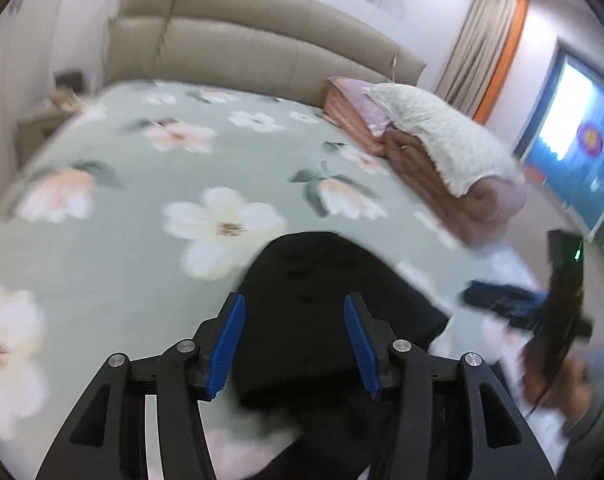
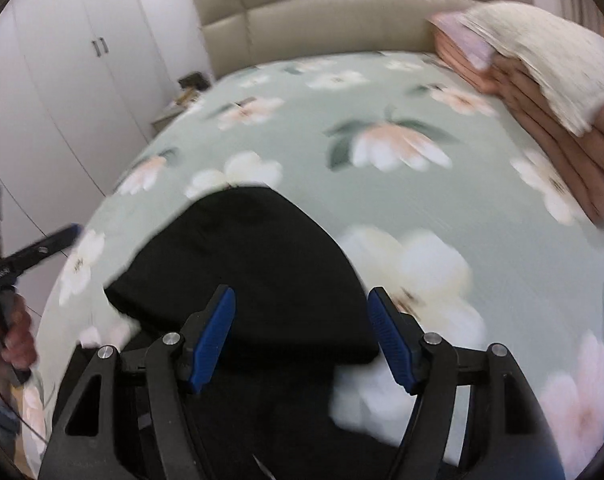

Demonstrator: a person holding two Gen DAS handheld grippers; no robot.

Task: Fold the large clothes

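A: What about the left gripper (image 1: 293, 344)?

B: Fingers spread, nothing pinched. The black garment (image 1: 322, 304) lies folded on the floral bed (image 1: 101, 200), below and ahead of the blue pads (image 1: 225, 348), not touching them.

A: And the right gripper (image 2: 302, 336)?

B: Parted too, empty. The garment sits under its left finger and the gap; under the right finger is bare sheet. A blanket pile (image 2: 542, 92) lies far ahead, to the right.
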